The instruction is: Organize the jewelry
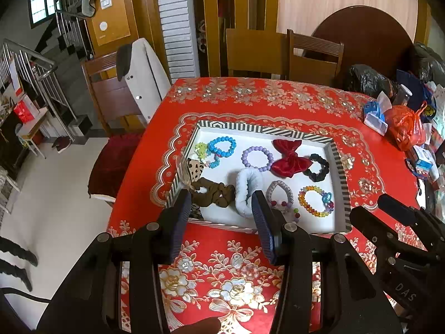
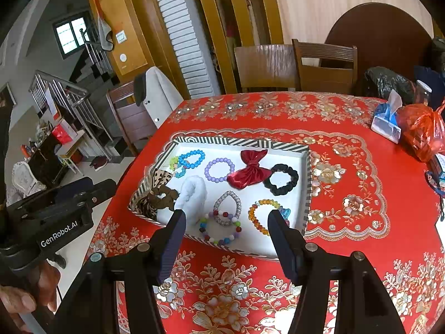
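Note:
A white tray with a striped rim (image 1: pixel 340 167) (image 2: pixel 307 183) sits on the red floral tablecloth. It holds a blue bead bracelet (image 1: pixel 222 146), a purple bead bracelet (image 1: pixel 257 158), a red velvet bow (image 1: pixel 289 157) (image 2: pixel 249 171), a black scrunchie (image 1: pixel 317 167) (image 2: pixel 281 179), a white fluffy scrunchie (image 1: pixel 246 189) (image 2: pixel 192 194), a brown scrunchie (image 1: pixel 211 190), a silver braided band (image 2: pixel 227 208) and an amber bead bracelet (image 1: pixel 315 201) (image 2: pixel 264 215). My left gripper (image 1: pixel 222 204) is open and empty above the tray's near edge. My right gripper (image 2: pixel 226 222) is open and empty above the multicolour bead bracelet (image 2: pixel 221 229).
An orange plastic bag (image 1: pixel 407 128), a blue-white tissue pack (image 1: pixel 375 115) and dark bags crowd the table's right side. Wooden chairs (image 1: pixel 314 58) stand behind the table; a chair with a coat (image 1: pixel 139 83) stands at its left. A leopard-print item (image 1: pixel 194 168) lies in the tray's left corner.

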Demonstrator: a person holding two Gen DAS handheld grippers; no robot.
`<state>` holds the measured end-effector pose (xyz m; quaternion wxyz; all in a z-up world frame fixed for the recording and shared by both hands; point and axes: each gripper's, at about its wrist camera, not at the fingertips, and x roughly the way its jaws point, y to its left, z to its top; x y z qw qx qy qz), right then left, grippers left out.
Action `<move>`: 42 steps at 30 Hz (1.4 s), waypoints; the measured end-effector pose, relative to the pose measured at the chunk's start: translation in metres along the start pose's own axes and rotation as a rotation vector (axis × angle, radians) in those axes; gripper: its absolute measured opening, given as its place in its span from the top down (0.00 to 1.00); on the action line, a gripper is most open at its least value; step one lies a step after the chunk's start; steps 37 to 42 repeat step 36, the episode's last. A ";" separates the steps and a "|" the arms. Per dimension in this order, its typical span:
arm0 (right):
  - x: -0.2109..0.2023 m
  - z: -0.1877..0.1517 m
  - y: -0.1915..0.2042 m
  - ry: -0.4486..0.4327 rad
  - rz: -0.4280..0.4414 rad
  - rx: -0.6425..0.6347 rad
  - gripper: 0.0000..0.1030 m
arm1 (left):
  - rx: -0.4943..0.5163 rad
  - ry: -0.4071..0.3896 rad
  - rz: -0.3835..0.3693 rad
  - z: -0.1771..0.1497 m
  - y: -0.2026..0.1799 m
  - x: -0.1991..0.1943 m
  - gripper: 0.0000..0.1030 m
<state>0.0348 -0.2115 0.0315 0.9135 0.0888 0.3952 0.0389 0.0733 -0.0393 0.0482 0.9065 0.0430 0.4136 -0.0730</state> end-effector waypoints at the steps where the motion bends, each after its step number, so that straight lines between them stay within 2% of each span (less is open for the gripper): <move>1: 0.000 0.000 0.000 0.002 0.001 -0.001 0.43 | 0.000 0.000 0.001 0.000 0.000 0.000 0.57; 23: 0.016 0.002 0.003 0.038 0.012 -0.011 0.42 | -0.005 0.012 0.007 0.000 0.000 0.007 0.57; 42: 0.029 0.002 -0.005 0.057 0.018 -0.005 0.42 | -0.019 0.039 -0.019 -0.001 0.006 0.025 0.57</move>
